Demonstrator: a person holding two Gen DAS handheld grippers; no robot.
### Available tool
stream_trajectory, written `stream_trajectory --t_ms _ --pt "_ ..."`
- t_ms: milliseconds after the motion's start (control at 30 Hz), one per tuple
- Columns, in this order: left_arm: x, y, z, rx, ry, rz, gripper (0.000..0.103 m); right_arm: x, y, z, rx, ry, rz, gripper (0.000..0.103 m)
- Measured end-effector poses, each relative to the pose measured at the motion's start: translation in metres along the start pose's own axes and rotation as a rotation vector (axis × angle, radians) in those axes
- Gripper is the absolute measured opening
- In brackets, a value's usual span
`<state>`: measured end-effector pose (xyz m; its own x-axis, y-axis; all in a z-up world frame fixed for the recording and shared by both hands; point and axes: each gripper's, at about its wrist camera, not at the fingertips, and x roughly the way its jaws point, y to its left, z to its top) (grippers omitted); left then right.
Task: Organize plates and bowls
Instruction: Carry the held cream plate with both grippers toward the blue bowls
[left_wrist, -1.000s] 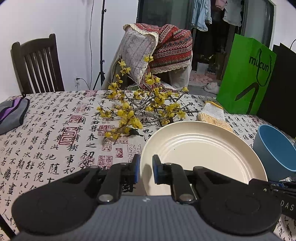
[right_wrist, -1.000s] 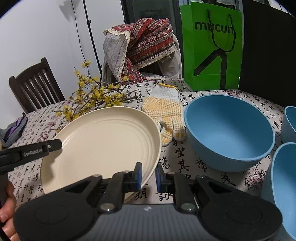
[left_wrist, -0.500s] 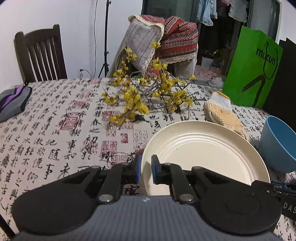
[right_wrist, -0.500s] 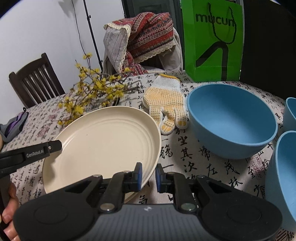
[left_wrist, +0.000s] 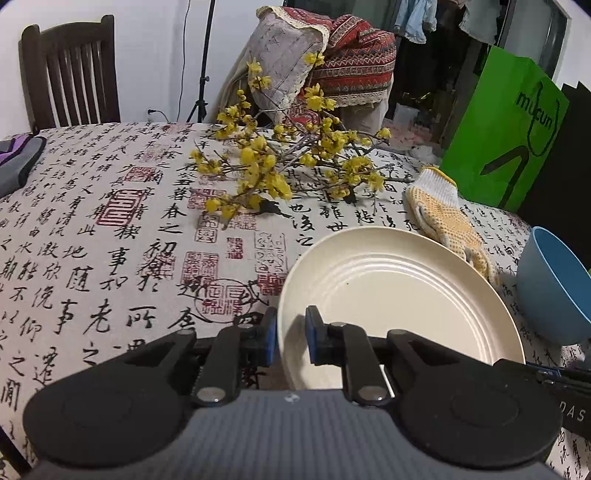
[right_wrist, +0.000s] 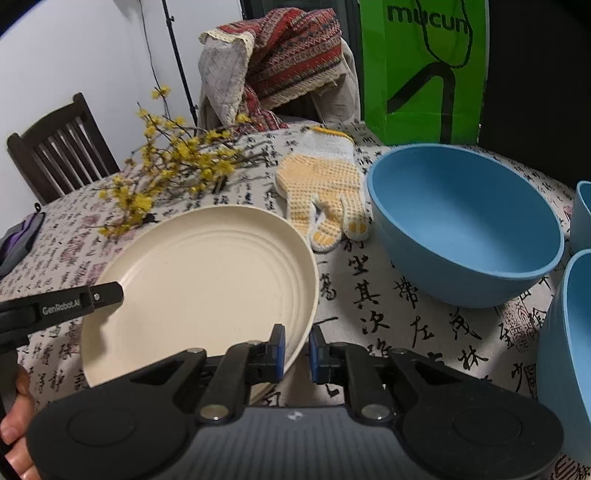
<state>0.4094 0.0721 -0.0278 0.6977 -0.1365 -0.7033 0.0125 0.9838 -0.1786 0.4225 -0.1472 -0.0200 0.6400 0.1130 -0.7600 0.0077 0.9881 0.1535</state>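
A cream ridged plate (left_wrist: 399, 295) (right_wrist: 207, 280) lies low over the patterned tablecloth (left_wrist: 110, 240). My left gripper (left_wrist: 290, 343) straddles the plate's left rim; its jaws are opening, and the rim stands loosely between the blue pads. My right gripper (right_wrist: 295, 349) is shut on the plate's right rim. A big blue bowl (right_wrist: 465, 221) (left_wrist: 554, 288) stands to the right of the plate. Two more blue bowls (right_wrist: 569, 350) (right_wrist: 583, 218) sit at the far right edge of the right wrist view.
A yellow-dotted work glove (right_wrist: 325, 192) lies between the plate and the big bowl. Yellow-flowered branches (left_wrist: 288, 166) spread behind the plate. A green paper bag (left_wrist: 506, 140) stands at the back right, a dark wooden chair (left_wrist: 70, 70) at the back left, a grey pouch (left_wrist: 18, 162) at the left edge.
The plate and both grippers have sunk toward the table. The gap between the left gripper's pads has widened slightly. The right gripper's hold on the rim looks the same.
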Motion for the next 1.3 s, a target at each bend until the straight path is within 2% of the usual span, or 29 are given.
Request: stream_trajectory --t_ms 200,433,867,1300 --pt "-0.002 -0.006 -0.004 0.027 -0.025 0.027 0.016 0.001 0.001 0.000 -0.010 0.001 0.001 0.013" --pt "-0.011 -0.004 -0.001 0.018 -0.038 0.019 0.015 -0.004 -0.001 -0.002 -0.011 -0.011 0.021 0.013" --pt "-0.053 -0.009 -0.002 0.041 -0.101 0.016 0.015 -0.037 -0.001 -0.006 0.003 -0.063 0.048 0.013" --pt "-0.103 0.002 -0.013 0.022 -0.158 0.008 0.015 -0.079 0.010 -0.023 -0.003 -0.113 0.082 0.013"
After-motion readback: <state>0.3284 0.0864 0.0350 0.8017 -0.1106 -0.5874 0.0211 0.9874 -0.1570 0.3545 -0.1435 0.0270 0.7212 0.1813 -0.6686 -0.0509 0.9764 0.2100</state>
